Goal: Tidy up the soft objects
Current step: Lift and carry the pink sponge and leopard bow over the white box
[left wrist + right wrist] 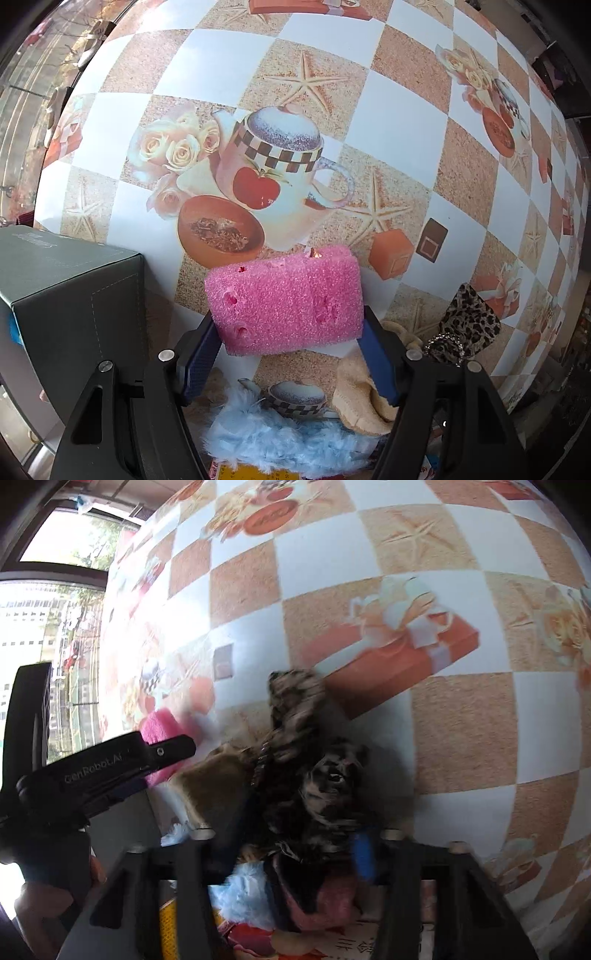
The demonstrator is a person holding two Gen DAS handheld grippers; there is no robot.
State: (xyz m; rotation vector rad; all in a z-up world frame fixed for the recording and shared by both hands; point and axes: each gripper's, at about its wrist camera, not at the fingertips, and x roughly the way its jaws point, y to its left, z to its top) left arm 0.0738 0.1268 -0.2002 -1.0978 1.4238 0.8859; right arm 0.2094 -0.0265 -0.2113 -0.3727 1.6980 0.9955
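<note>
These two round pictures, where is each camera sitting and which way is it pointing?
Left wrist: sits on the left gripper, looking forward and down at the printed tablecloth; its own two fingers hold a pink sponge, a grey box to the left.
Right wrist: sits on the right gripper, looking down at a blurred leopard-print fabric piece between its fingers; the left gripper shows at left.
Shared: pink sponge, leopard-print fabric piece, blue fluffy item, tablecloth.

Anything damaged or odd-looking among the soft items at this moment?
Yes: the pink sponge held in the left gripper has several gouged holes on its facing side and a torn spot on its top edge. The right wrist view is motion-blurred around the leopard-print item.
</note>
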